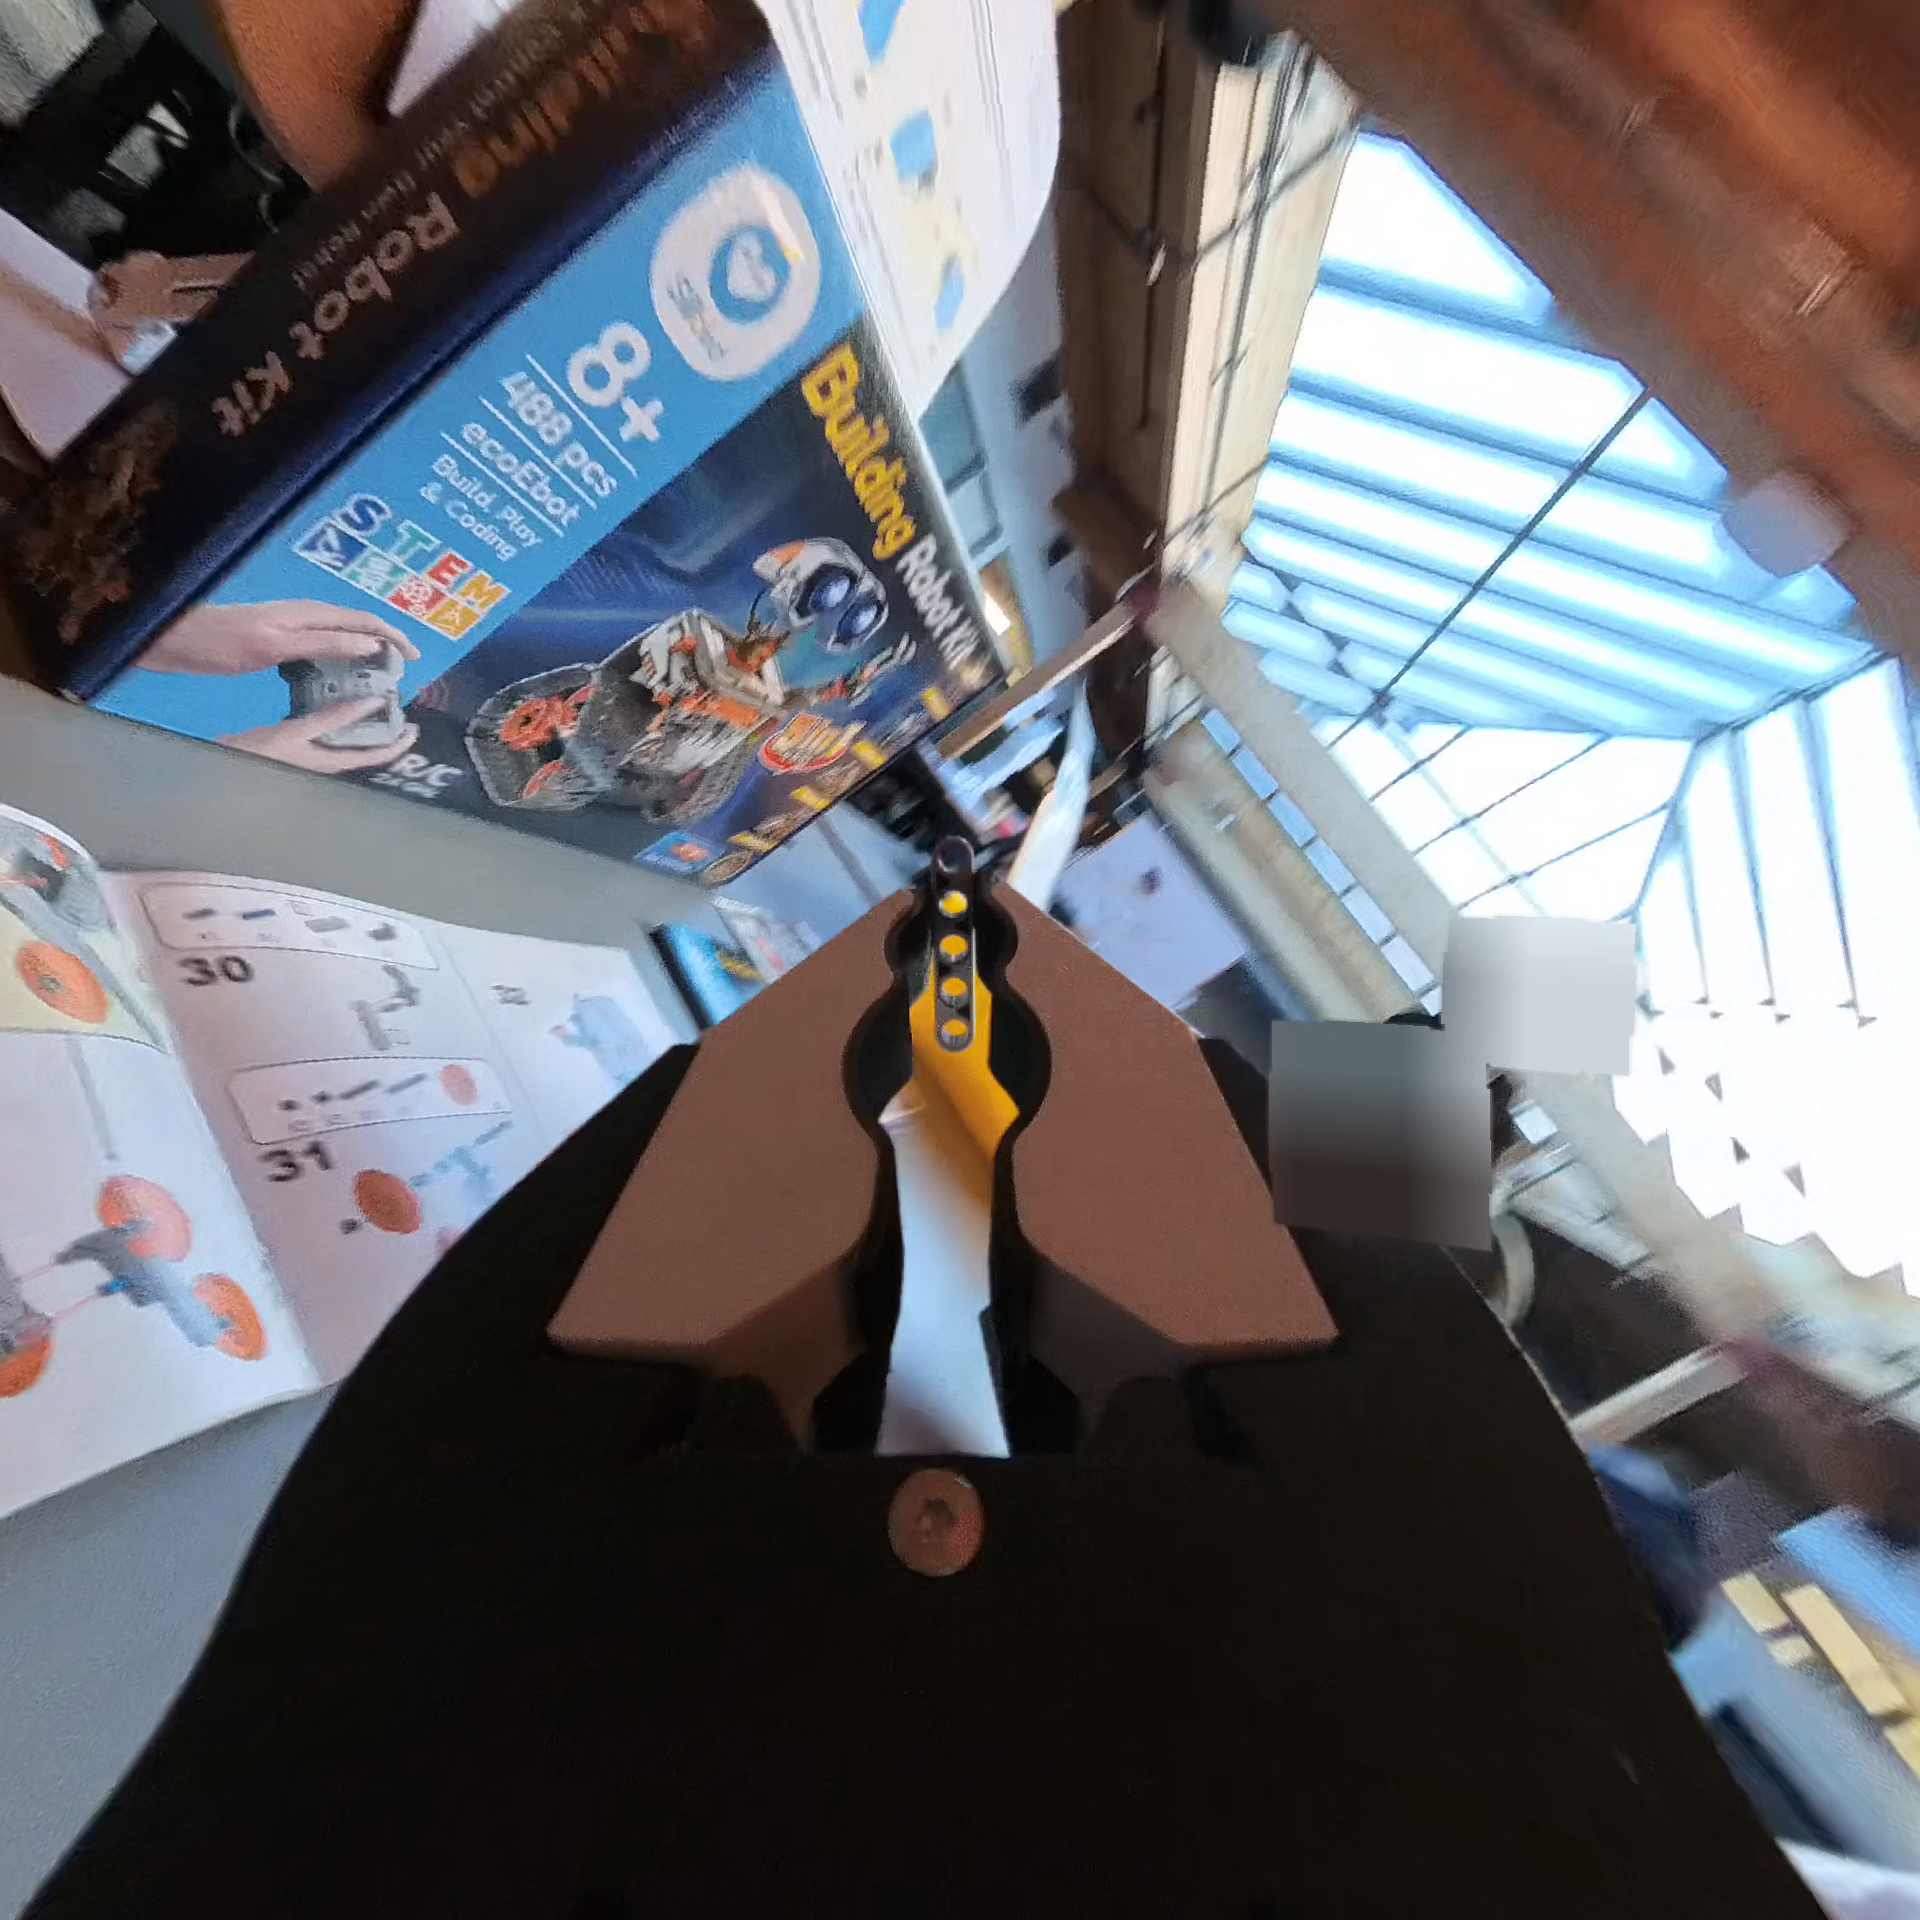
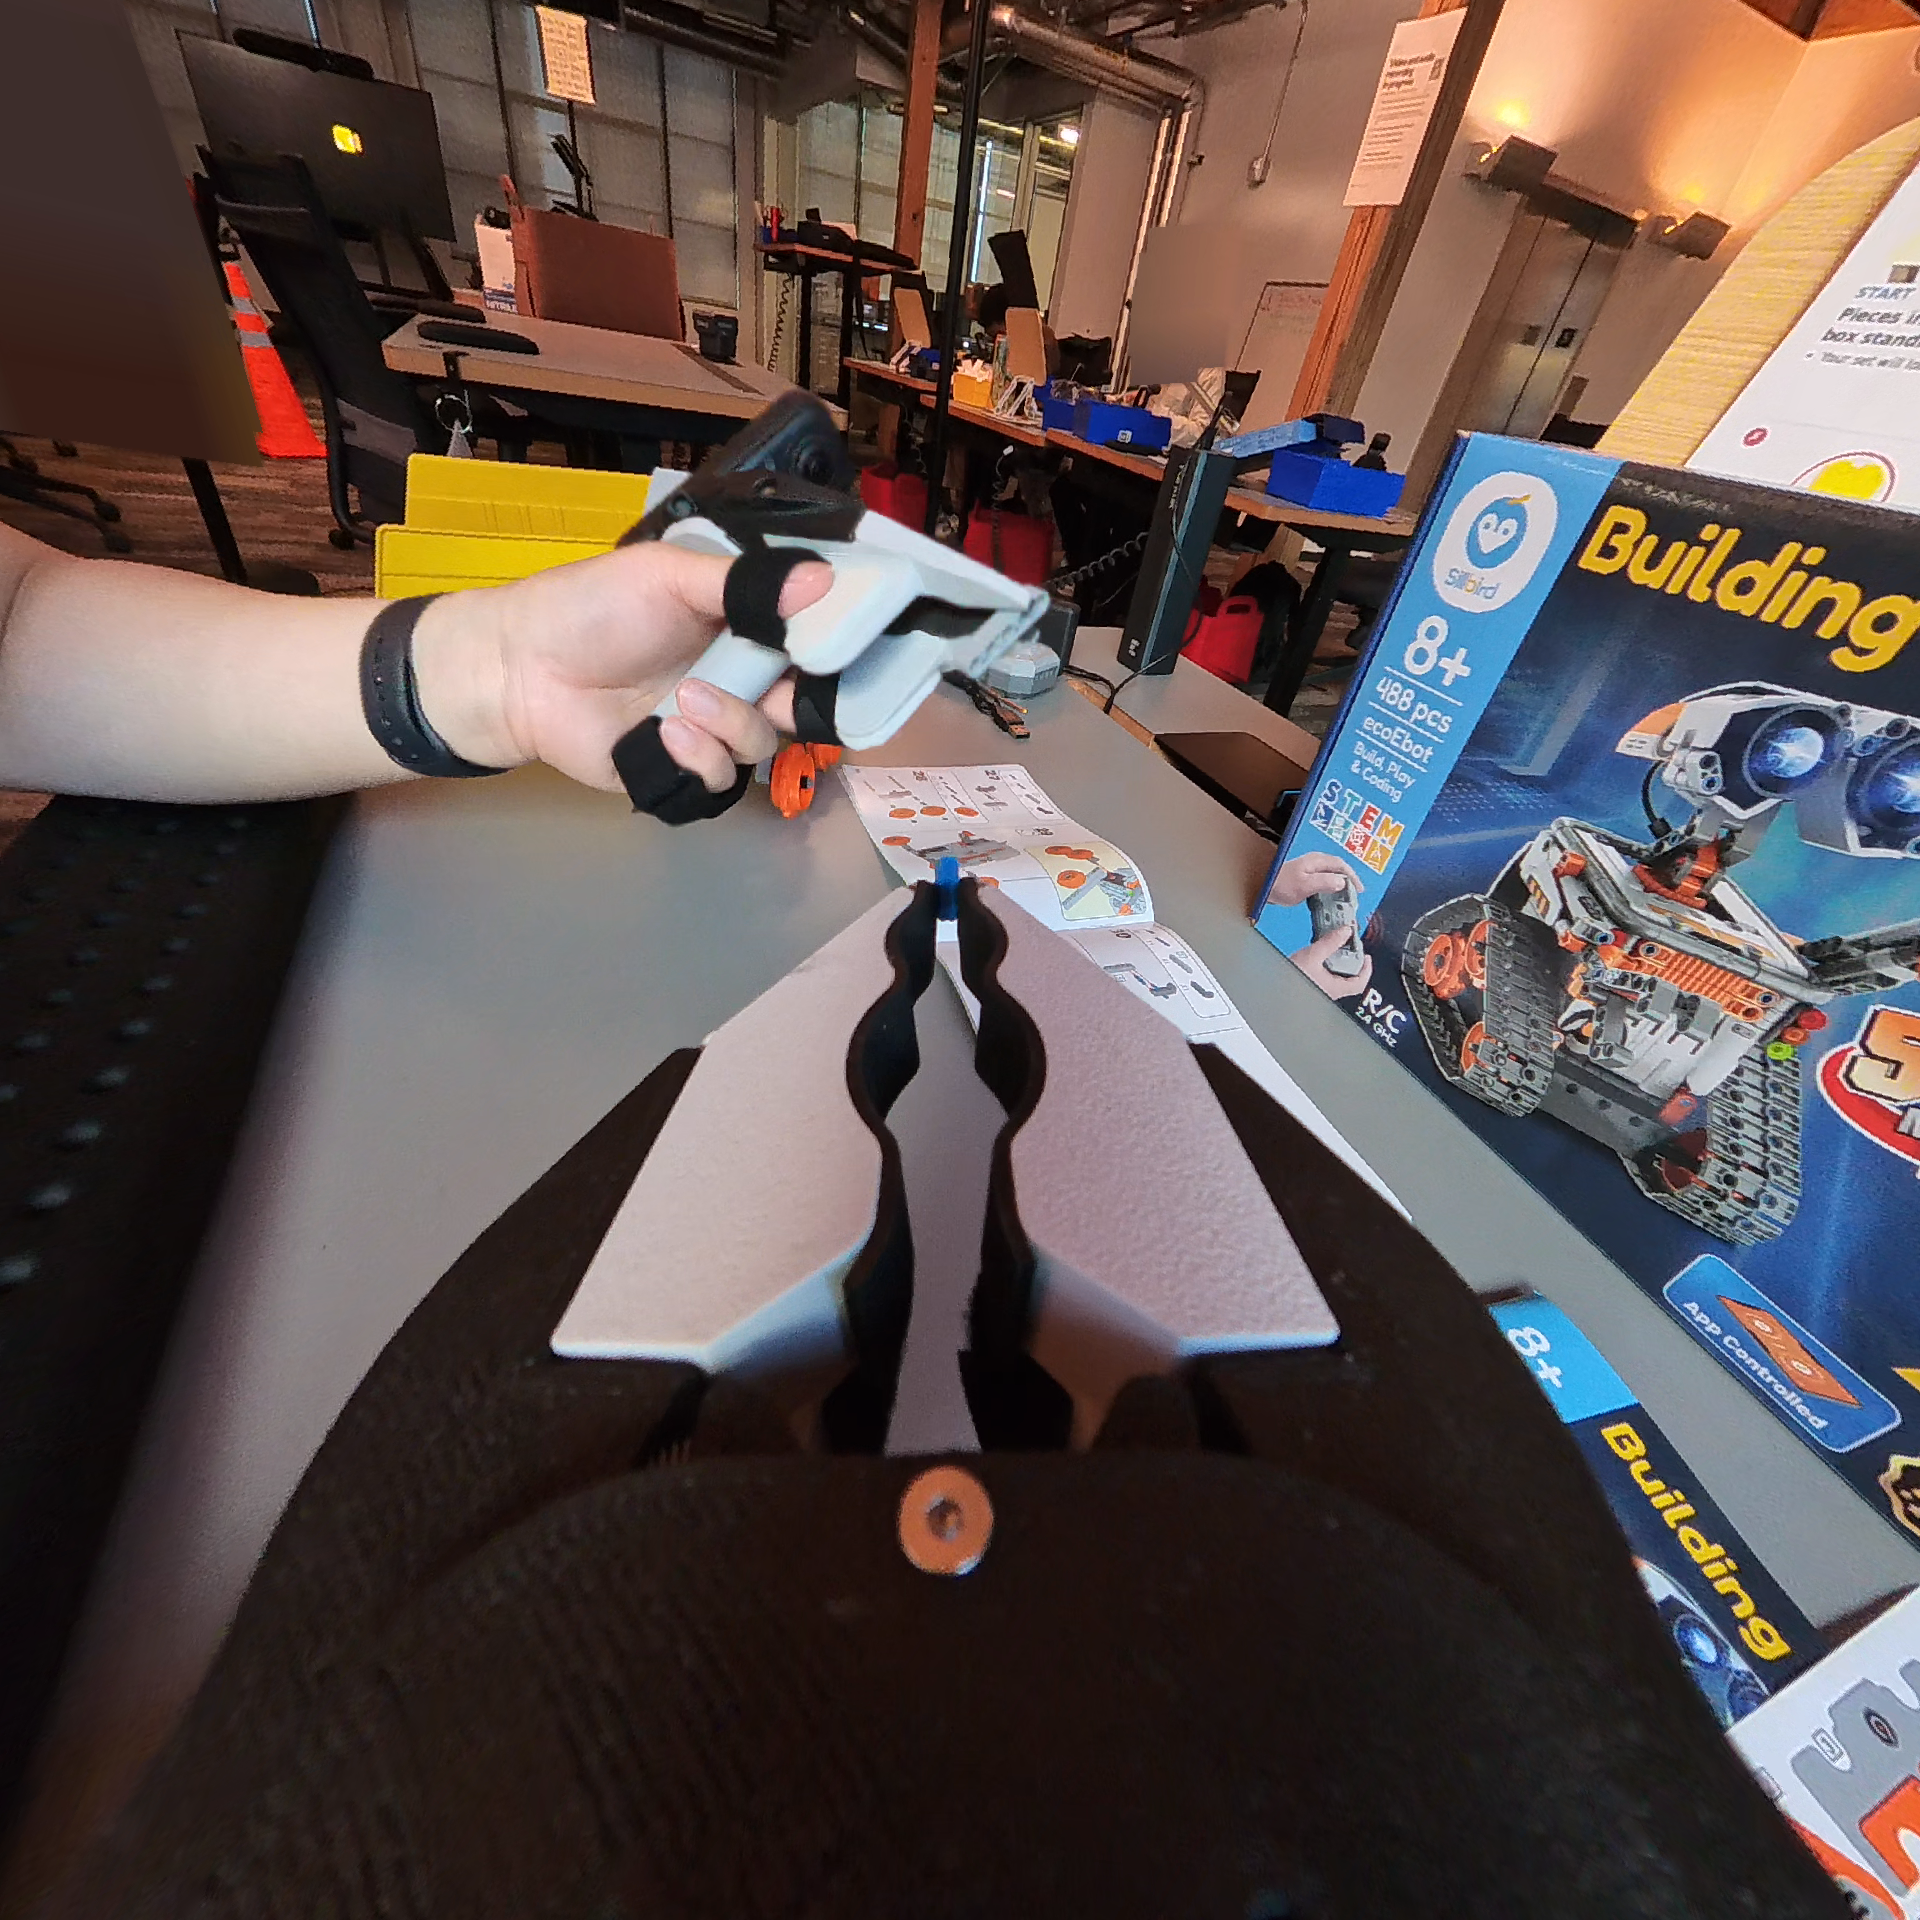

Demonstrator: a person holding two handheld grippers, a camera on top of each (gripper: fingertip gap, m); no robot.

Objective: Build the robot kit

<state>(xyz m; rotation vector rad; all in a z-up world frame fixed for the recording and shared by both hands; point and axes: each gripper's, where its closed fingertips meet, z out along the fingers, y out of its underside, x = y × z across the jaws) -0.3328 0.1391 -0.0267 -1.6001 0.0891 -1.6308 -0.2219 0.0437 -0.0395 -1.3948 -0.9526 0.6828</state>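
My left gripper (image 1: 952, 914) is shut on a thin black beam with a row of holes (image 1: 953, 951), held up in the air and tilted. My right gripper (image 2: 943, 902) is shut on a small blue peg (image 2: 947, 875) at its tips, above the grey table (image 2: 499, 997). In the right wrist view a person's hand holds the left gripper's white handle (image 2: 862, 634) raised at the left, above the table. An open instruction booklet (image 2: 1023, 857) lies on the table just beyond the right gripper; it also shows in the left wrist view (image 1: 312, 1091).
A large blue robot kit box (image 2: 1621, 894) stands upright at the right, also in the left wrist view (image 1: 540, 520). A second box (image 2: 1683, 1538) lies at the lower right. An orange-wheeled assembly (image 2: 805, 779) sits under the hand. Desks and chairs stand behind.
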